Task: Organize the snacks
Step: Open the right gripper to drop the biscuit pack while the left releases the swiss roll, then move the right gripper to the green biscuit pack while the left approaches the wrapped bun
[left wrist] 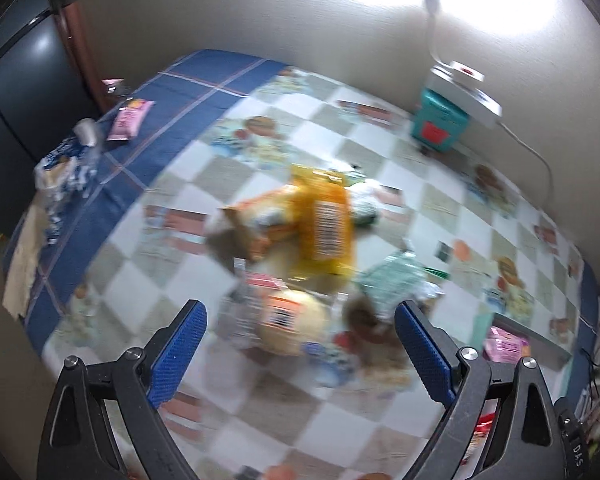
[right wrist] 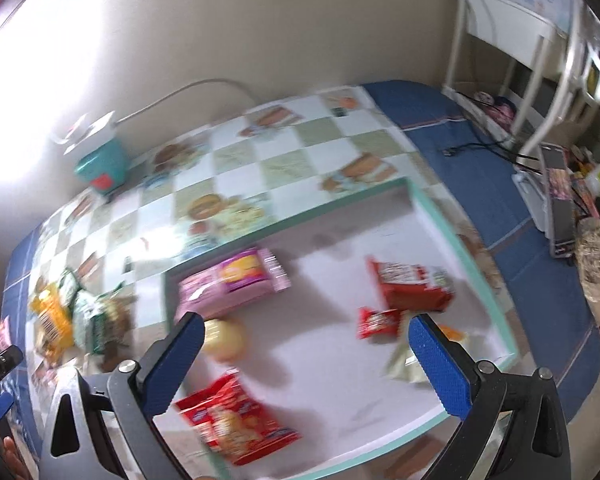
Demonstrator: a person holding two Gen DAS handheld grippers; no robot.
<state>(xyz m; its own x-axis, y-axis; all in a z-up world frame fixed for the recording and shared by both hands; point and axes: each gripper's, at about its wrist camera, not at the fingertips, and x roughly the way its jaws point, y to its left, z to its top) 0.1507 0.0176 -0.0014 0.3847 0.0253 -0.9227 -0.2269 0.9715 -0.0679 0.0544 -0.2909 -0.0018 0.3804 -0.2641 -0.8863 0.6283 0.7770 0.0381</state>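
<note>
In the left wrist view, a pink packet (left wrist: 129, 119) lies on the blue edge of the surface (left wrist: 172, 128), far to the left, near a crumpled blue-and-white wrapper (left wrist: 66, 168). Toward the middle sits the blurred heap of snacks: an orange bag (left wrist: 256, 216) partly under a yellow bag (left wrist: 328, 224) that shows a white barcode panel, a pale round bun in clear wrap (left wrist: 292, 320) just below them, and a light green packet (left wrist: 392, 280) to the right. The left gripper (left wrist: 300, 348) hangs above this heap with its blue-padded fingers spread wide and holding nothing. A teal box (left wrist: 440, 124) stands by the wall at the right.

In the right wrist view, the yellow bag (right wrist: 52, 316) and green packets (right wrist: 92, 312) lie on the checkered cloth at the left, outside the white tray (right wrist: 464, 232) with its mint rim. Inside the tray lie a pink and purple packet (right wrist: 236, 280), a pale round bun (right wrist: 224, 338), a red bag with biscuits pictured (right wrist: 236, 420), a small red packet (right wrist: 378, 322) and a larger red one (right wrist: 412, 288), well apart from each other. The right gripper (right wrist: 304, 364) hovers over the tray, fingers wide apart and empty.
</note>
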